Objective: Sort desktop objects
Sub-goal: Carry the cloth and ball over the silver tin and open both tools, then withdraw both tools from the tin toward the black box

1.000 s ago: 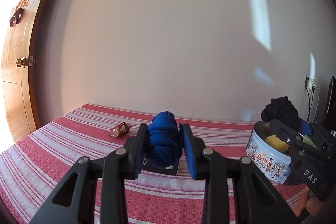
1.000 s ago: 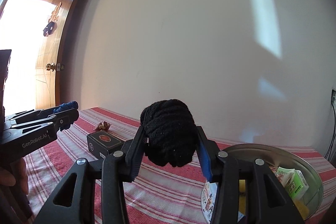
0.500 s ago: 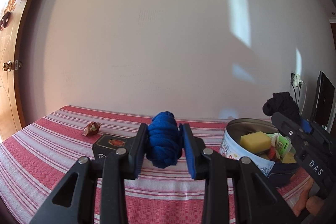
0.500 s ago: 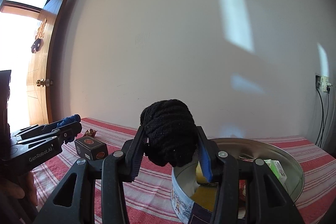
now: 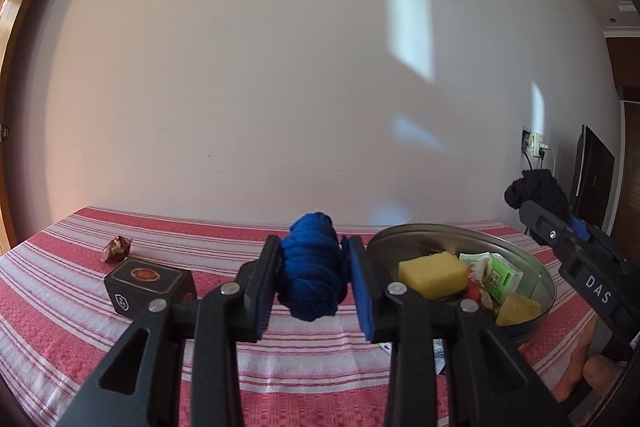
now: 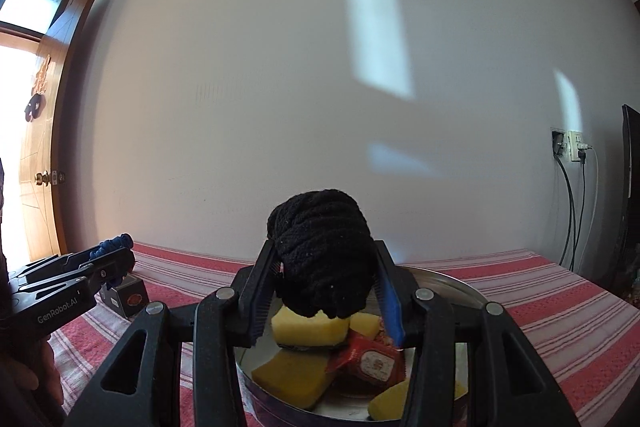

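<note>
The left claw (image 5: 314, 287) grasps a blue sock (image 5: 312, 279); the right claw (image 6: 324, 291) grasps a black sock (image 6: 320, 247) above the tin (image 6: 460, 283).

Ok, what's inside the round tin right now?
The round tin holds yellow sponge blocks, a green packet and a red sachet. The black sock ball in the right gripper covers the far side; the bottom stays hidden.

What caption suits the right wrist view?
Right gripper holding a black knitted bundle above a round metal tin of yellow sponges.
</note>
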Demonstrator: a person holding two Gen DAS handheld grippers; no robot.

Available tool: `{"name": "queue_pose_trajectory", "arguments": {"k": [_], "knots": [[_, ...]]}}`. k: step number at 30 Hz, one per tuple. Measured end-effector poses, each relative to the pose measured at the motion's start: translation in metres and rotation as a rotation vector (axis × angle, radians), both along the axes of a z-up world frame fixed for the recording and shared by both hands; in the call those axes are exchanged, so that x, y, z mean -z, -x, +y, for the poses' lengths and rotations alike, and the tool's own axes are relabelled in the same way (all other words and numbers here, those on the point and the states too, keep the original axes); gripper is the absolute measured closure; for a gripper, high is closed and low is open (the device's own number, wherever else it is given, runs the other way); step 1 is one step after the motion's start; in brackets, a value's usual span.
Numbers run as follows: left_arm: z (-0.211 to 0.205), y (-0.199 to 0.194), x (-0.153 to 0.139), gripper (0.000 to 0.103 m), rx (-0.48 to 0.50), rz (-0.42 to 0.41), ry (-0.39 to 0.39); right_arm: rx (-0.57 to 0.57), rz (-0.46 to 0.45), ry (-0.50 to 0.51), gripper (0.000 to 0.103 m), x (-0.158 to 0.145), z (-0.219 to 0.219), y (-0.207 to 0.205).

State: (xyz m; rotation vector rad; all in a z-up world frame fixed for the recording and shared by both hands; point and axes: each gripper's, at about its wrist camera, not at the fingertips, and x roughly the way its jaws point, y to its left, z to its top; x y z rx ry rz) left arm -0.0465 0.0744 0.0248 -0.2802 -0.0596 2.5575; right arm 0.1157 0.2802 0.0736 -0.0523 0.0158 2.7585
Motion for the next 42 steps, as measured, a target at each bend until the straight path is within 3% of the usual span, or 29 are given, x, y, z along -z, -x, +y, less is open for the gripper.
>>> {"name": "queue_pose_trajectory", "arguments": {"k": [7, 15, 20, 24, 29, 30, 32, 33, 34, 35, 36, 37, 39, 42], "knots": [[0.034, -0.005, -0.003, 0.070, 0.064, 0.027, 0.005, 0.075, -0.007, -0.016, 0.055, 0.002, 0.032, -0.017], [0.083, -0.012, -0.017, 0.070, 0.178, 0.056, 0.006, 0.142, -0.067, 0.035, 0.055, 0.003, 0.078, -0.001], [0.119, -0.012, -0.014, 0.070, 0.217, 0.052, 0.055, 0.090, -0.077, 0.062, 0.054, 0.002, 0.097, 0.005], [0.137, -0.004, -0.009, 0.070, 0.215, -0.008, 0.068, 0.031, -0.103, 0.061, 0.054, 0.002, 0.112, 0.015], [0.143, 0.002, -0.002, 0.069, 0.192, -0.038, 0.088, -0.092, -0.159, 0.162, 0.054, 0.009, 0.136, 0.038], [0.142, 0.002, 0.001, 0.067, 0.185, -0.042, 0.086, -0.125, -0.169, 0.198, 0.053, 0.012, 0.141, 0.041], [0.138, 0.003, 0.003, 0.053, 0.171, -0.045, 0.072, -0.170, -0.183, 0.248, 0.053, 0.018, 0.144, 0.045], [0.133, 0.002, 0.004, 0.033, 0.165, -0.044, 0.052, -0.188, -0.184, 0.242, 0.052, 0.018, 0.141, 0.045], [0.129, 0.001, 0.003, 0.015, 0.156, -0.040, 0.034, -0.193, -0.168, 0.212, 0.048, 0.016, 0.135, 0.042], [0.124, -0.001, 0.002, 0.009, 0.141, -0.026, 0.015, -0.190, -0.144, 0.172, 0.043, 0.013, 0.128, 0.037], [0.119, -0.004, 0.002, 0.002, 0.123, -0.011, -0.002, -0.186, -0.117, 0.129, 0.027, 0.011, 0.120, 0.032], [0.115, -0.006, 0.001, 0.001, 0.110, 0.001, -0.016, -0.183, -0.087, 0.093, 0.016, 0.008, 0.114, 0.025], [0.108, -0.005, -0.001, 0.000, 0.127, 0.004, -0.050, -0.203, -0.022, 0.056, 0.014, 0.004, 0.106, 0.012], [0.108, -0.004, 0.000, 0.001, 0.105, -0.011, -0.036, -0.334, 0.088, 0.146, 0.008, 0.004, 0.116, -0.006]]}}
